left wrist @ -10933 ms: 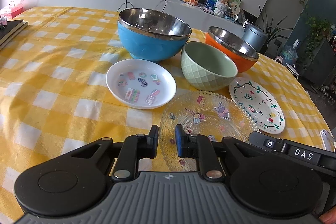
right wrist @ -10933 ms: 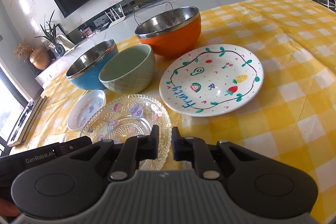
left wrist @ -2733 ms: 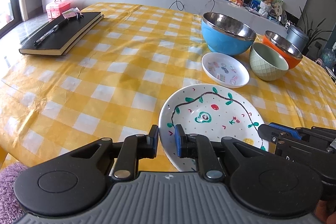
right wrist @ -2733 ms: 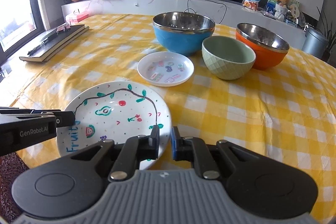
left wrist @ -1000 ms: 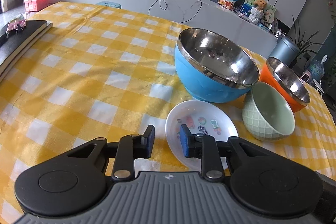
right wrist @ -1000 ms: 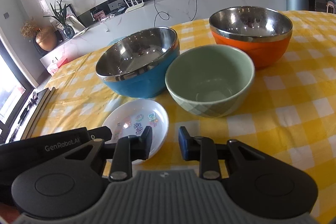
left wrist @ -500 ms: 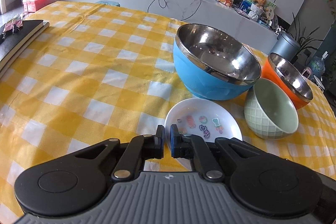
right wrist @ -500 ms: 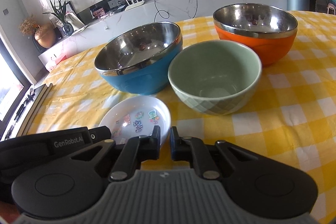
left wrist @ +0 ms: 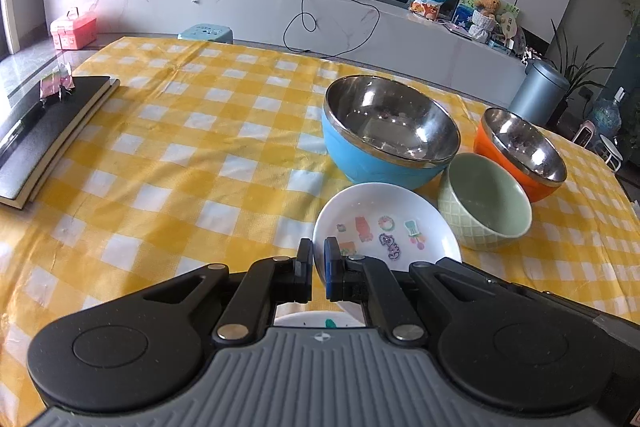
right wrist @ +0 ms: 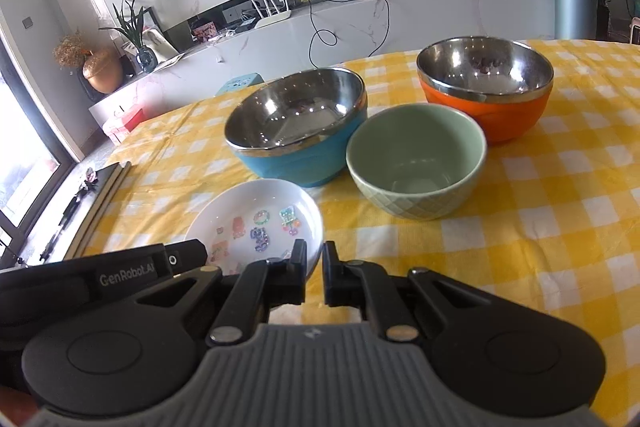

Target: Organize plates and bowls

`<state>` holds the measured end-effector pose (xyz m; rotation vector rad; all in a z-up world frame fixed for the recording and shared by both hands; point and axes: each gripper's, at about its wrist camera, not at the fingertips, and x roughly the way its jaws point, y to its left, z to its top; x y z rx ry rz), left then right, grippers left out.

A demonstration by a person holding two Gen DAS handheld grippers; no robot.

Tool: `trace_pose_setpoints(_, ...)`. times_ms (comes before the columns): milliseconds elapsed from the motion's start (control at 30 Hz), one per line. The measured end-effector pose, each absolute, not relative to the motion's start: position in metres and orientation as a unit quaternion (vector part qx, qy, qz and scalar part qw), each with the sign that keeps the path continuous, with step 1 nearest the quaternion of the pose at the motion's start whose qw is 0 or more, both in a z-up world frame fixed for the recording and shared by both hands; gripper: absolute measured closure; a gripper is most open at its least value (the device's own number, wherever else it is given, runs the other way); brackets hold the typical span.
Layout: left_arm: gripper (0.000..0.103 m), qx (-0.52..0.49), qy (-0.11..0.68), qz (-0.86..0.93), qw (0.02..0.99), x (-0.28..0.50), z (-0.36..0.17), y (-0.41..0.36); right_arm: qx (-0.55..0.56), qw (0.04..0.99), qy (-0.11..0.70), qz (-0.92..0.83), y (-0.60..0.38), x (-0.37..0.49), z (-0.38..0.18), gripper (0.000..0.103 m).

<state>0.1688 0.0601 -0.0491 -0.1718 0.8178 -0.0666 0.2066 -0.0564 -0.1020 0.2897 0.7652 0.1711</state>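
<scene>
A small white plate with stickers is held by its rim on both sides. My left gripper is shut on its left rim, and my right gripper is shut on its right rim; the plate looks lifted off the cloth. Behind it stand a blue steel-lined bowl, a green ceramic bowl and an orange steel-lined bowl. A strip of another white plate shows under my left gripper.
The table has a yellow checked cloth. A black notebook with a pen lies at the left edge. A grey bin stands past the far right edge, and a white counter runs behind.
Both grippers closed from open onto the small sticker plate's rim within the last second. The plate has risen and come back toward me; the view now sits higher above the table.
</scene>
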Motion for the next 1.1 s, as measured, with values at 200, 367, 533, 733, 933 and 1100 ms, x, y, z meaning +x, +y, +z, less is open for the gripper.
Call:
trace_pose_setpoints(200, 0.097, -0.065, 0.421, -0.039, 0.904, 0.148, -0.036, 0.062, 0.155, 0.897, 0.400, 0.106, -0.062, 0.187, -0.091, 0.098)
trace_pose_setpoints(367, 0.097, -0.054, 0.459, -0.041, 0.886, 0.130, -0.036, 0.067, 0.170, 0.869, 0.446, 0.133, -0.066, 0.172, -0.090, 0.098)
trace_pose_setpoints(533, 0.097, -0.056, 0.489, -0.042, 0.870, 0.116, -0.040, 0.076, 0.174, 0.847, 0.478, 0.156, -0.064, 0.161, -0.095, 0.098)
trace_pose_setpoints(733, 0.097, -0.027, 0.506, -0.043, 0.861, 0.103, -0.041, 0.074, 0.166, 0.828, 0.507, 0.173, -0.059, 0.155, -0.099, 0.098)
trace_pose_setpoints(933, 0.096, -0.004, 0.513, -0.043, 0.857, 0.097, -0.044, 0.069, 0.162, 0.822, 0.518, 0.174, -0.057, 0.151, -0.104, 0.098)
trace_pose_setpoints(1100, 0.096, -0.010, 0.517, -0.039, 0.855, 0.100, -0.049, 0.071, 0.148, 0.825, 0.519, 0.167, -0.051, 0.151, -0.107, 0.098)
